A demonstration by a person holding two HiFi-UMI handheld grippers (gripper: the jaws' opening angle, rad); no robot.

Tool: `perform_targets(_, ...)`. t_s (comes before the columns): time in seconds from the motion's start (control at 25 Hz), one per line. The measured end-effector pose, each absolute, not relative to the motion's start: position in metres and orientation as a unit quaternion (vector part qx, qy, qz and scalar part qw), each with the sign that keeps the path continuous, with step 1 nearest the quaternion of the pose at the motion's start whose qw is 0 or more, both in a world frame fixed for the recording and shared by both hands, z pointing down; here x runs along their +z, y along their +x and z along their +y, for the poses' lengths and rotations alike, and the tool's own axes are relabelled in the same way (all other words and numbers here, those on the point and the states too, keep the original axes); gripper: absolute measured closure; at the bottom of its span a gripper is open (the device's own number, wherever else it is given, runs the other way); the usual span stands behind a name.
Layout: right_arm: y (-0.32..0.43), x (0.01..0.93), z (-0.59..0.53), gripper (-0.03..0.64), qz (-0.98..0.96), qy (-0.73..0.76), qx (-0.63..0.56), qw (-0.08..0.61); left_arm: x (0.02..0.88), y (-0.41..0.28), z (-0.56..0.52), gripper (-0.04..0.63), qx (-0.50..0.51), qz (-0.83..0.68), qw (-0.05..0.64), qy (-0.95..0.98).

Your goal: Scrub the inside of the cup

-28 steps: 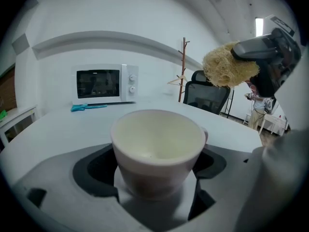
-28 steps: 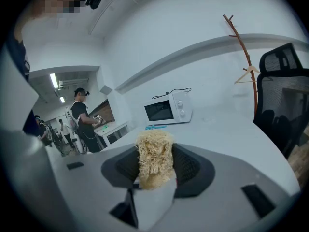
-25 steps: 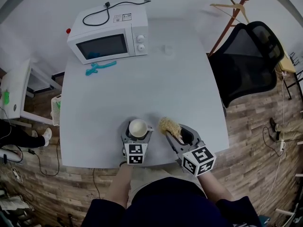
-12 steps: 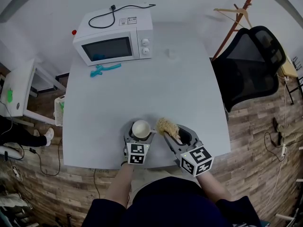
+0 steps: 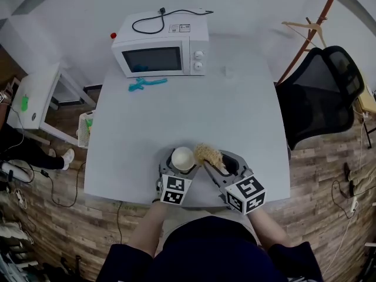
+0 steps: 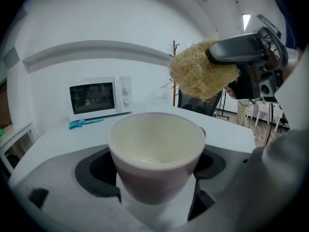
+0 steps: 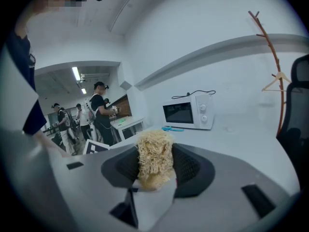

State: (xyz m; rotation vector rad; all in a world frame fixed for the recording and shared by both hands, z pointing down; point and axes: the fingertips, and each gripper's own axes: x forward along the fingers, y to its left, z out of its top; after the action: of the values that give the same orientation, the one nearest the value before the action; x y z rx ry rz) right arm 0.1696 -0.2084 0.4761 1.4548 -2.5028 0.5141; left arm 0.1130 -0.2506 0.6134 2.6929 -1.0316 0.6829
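The cup (image 5: 183,158) sits upright, clamped in the jaws of the left gripper (image 5: 181,165) near the front edge of the surface (image 5: 194,113). The jaws of the right gripper (image 5: 216,164) are closed on a straw-coloured scrubber (image 5: 208,155), just beside the rim. Pushed in off-centre, the scrubber could catch the rim and twist the cup in its grip — or tip it. Farther back stand a microwave (image 5: 161,54) and a teal tool (image 5: 147,84), with a black chair (image 5: 320,93) to the right.
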Motion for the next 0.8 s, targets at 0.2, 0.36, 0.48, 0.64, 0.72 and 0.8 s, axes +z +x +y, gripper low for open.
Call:
perform_targets(0.2,0.143,0.466,-0.211,0.439,-0.883,0.429,0.122,0.149,0.588,0.103,-0.246,0.166,0.231,-0.358,0.070,0.902)
perform_targets(0.36,0.115,0.457,-0.208,0.439,-0.909,0.357,0.064,0.205,0.573,0.095,-0.242,0.166,0.253,-0.362,0.034,0.897)
perform_targets(0.48,0.099,0.454,-0.206,0.439,-0.916,0.312,0.026,0.250,0.570,0.087,-0.239,0.166,0.275,-0.364,0.004,0.890)
perform_targets(0.64,0.083,0.448,-0.206,0.440,-0.925,0.270,0.008,0.267,0.571,0.075,-0.237,0.166,0.303,-0.366,-0.022,0.880)
perform_targets(0.72,0.077,0.447,-0.205,0.440,-0.927,0.255,0.000,0.275,0.573,0.072,-0.235,0.166,0.312,-0.363,-0.028,0.877)
perform_targets(0.8,0.073,0.449,-0.204,0.440,-0.926,0.240,-0.009,0.290,0.574,0.072,-0.233,0.166,0.313,-0.363,-0.028,0.877)
